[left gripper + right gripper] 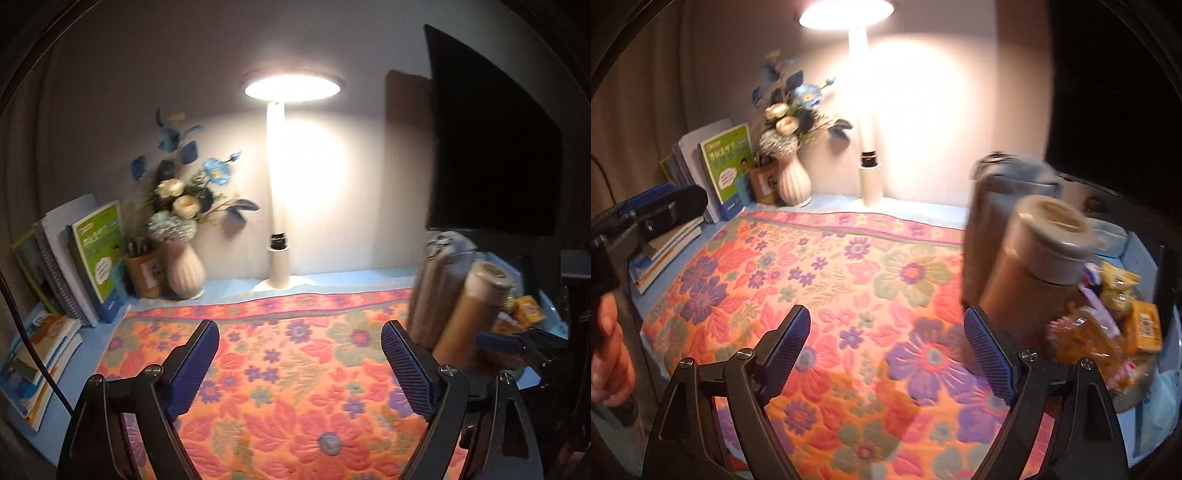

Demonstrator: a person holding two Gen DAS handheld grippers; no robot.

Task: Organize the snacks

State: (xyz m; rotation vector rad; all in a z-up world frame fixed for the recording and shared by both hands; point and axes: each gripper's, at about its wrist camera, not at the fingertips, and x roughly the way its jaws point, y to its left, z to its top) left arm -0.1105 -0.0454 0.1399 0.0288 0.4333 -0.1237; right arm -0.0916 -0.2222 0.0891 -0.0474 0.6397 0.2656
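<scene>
A: Two grippers, both mine: the left gripper (297,363) and right gripper (886,354) hang with jaws spread wide, holding nothing, over the floral cloth (827,280).

B: And the snacks?

A: Lower right of the frame, behind the brown bottle (1039,266): the crinkly bag (1086,341), then the orange box (1145,326). I judge the bag light, soft, crushable; I'd pinch its top seam. The box looks stiffer; take its flat sides.
</scene>
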